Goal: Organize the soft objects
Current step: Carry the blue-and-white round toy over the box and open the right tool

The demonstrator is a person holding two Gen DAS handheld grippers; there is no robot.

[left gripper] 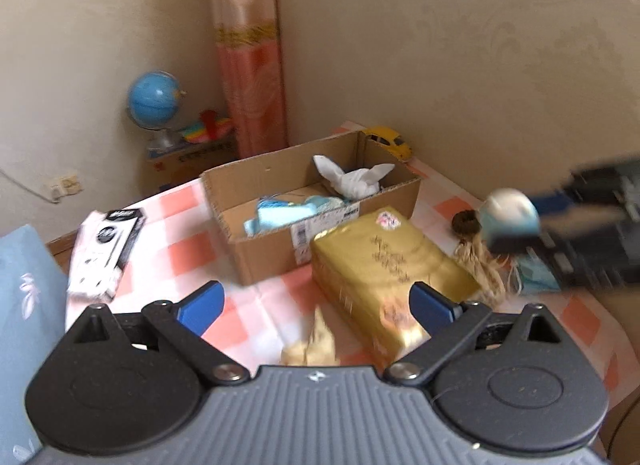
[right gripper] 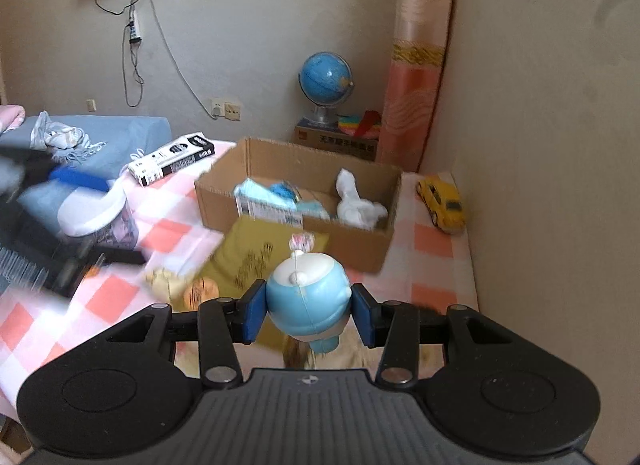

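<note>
Clamping the round blue toy (right gripper: 306,297), the right gripper (right gripper: 307,315) could lose it short of the cardboard box (right gripper: 296,237); left gripper (left gripper: 316,305) gapes empty.

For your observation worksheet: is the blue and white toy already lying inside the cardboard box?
No, the blue and white toy is clamped in the right gripper, short of the cardboard box.
</note>
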